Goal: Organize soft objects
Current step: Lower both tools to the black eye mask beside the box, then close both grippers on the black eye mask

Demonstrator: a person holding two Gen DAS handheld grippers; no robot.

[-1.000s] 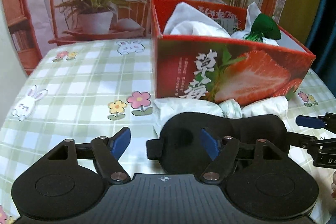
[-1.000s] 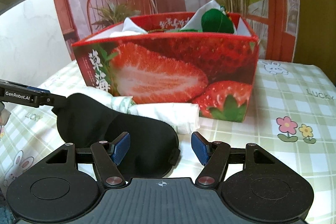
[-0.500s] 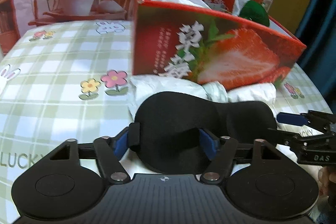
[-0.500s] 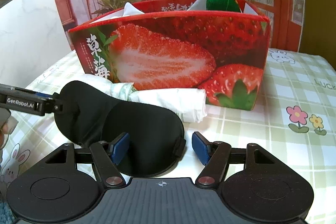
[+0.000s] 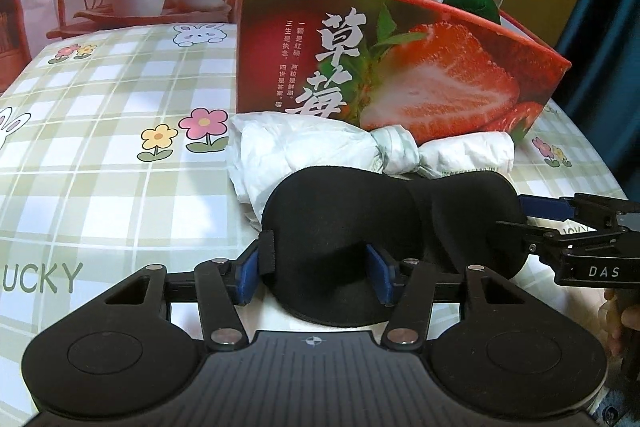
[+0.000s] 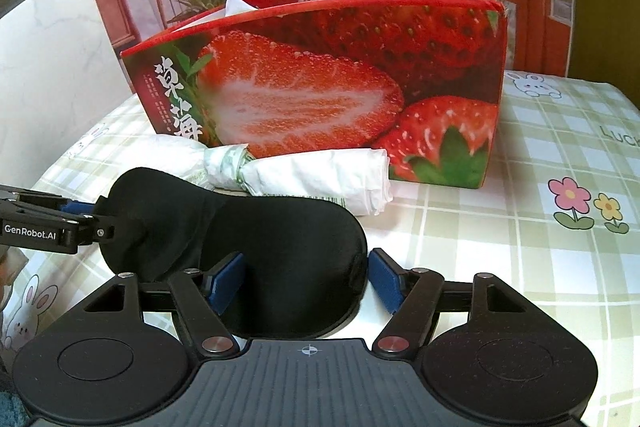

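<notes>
Both grippers have closed in on the mask since the earlier frames. Farthest stands the red strawberry-printed cardboard box (image 5: 400, 67), on the green-checked tablecloth (image 5: 100, 155); a white knotted plastic bag (image 5: 320, 151) lies against its near side. Just nearer lies the black padded sleep mask (image 5: 380, 227). Left gripper (image 5: 312, 273) straddles its left lobe, fingers partly open, pads touching it. Right gripper (image 6: 304, 277) straddles the right lobe likewise, unclamped.

"草莓" on box (image 5: 400, 67); "LUCKY" tablecloth (image 5: 80, 147)
</notes>
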